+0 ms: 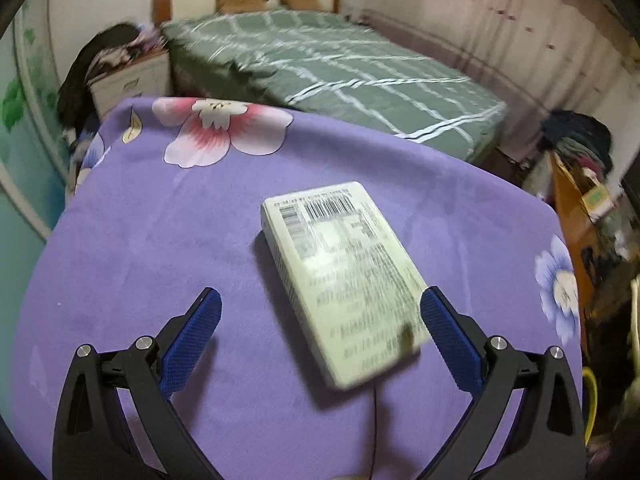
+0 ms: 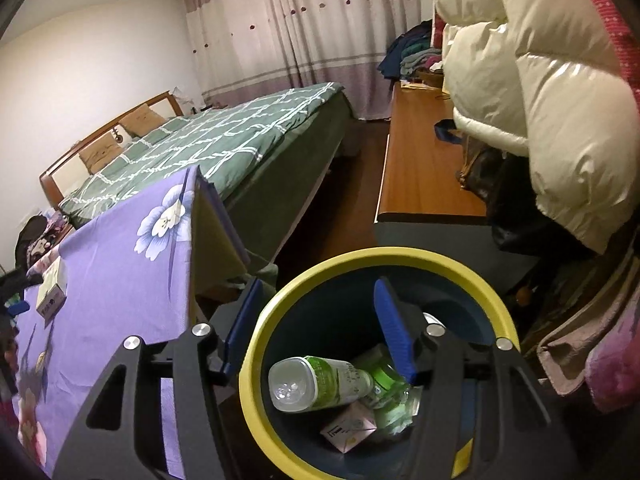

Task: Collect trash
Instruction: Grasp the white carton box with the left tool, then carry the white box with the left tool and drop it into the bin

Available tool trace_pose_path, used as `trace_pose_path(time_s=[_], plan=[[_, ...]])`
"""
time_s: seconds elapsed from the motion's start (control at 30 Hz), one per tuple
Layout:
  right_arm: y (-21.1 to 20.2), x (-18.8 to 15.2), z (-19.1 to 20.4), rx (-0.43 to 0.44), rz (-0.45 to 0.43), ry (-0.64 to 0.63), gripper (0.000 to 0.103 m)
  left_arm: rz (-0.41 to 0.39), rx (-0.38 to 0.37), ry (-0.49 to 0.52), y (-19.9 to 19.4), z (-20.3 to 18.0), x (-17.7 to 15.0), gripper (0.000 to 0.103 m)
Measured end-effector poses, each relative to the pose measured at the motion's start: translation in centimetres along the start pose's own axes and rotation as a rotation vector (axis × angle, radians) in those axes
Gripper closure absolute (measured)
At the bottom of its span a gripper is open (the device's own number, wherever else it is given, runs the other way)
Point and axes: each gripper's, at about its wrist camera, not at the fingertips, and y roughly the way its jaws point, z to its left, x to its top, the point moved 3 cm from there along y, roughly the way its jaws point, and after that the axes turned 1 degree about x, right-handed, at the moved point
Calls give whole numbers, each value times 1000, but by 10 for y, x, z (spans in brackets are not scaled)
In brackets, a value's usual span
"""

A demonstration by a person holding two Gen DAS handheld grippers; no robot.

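A flat white box [image 1: 344, 280] printed with barcodes and text lies on the purple flowered tablecloth [image 1: 160, 240]. My left gripper [image 1: 320, 300] is open just above the cloth, with the near end of the box between its blue pads, close to the right pad and touching neither. The same box [image 2: 51, 292] shows small at the left of the right wrist view. My right gripper [image 2: 319, 286] is open over a bin with a yellow rim [image 2: 420, 258] beside the table, and holds nothing. In the bin lie a plastic bottle with a green label [image 2: 320, 380], a pink carton [image 2: 352, 430] and crumpled green wrapping.
Behind the table stands a bed with a green checked cover [image 1: 340, 68]. A wooden desk [image 2: 420, 160] runs along the right, with a cream puffer jacket [image 2: 560, 100] hanging over it. Piles of clothes [image 1: 576, 140] lie to the right and on a bedside cabinet [image 1: 128, 76].
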Motion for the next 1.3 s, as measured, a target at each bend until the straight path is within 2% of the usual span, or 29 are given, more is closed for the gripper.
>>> trace_pose_path(time_s=[0.2, 0.3, 0.57, 0.67, 0.7, 0.83, 1.0, 1.17, 1.3], plan=[[3, 2, -4, 16, 3, 10, 48, 67, 54, -41, 28, -12, 14, 5], [2, 1, -6, 22, 1, 10, 48, 66, 84, -33, 31, -21, 18, 5], [-4, -2, -20, 27, 4, 29, 48, 132, 93, -63, 51, -33, 17, 5], [-10, -4, -26, 29, -2, 36, 48, 112, 107, -45, 51, -33, 16, 16], [-13, -4, -28, 32, -5, 38, 48, 106, 103, -31, 50, -35, 17, 23], [-24, -7, -36, 28, -15, 41, 48, 115, 51, 15, 45, -42, 13, 28], [-45, -17, -51, 13, -29, 57, 48, 103, -48, 117, 21, -85, -5, 28], [-65, -26, -69, -13, -36, 86, 48, 108, -223, 277, -18, -170, -45, 29], [-80, -32, -86, -26, -44, 114, 48, 142, -373, 410, -46, -250, -88, 29]])
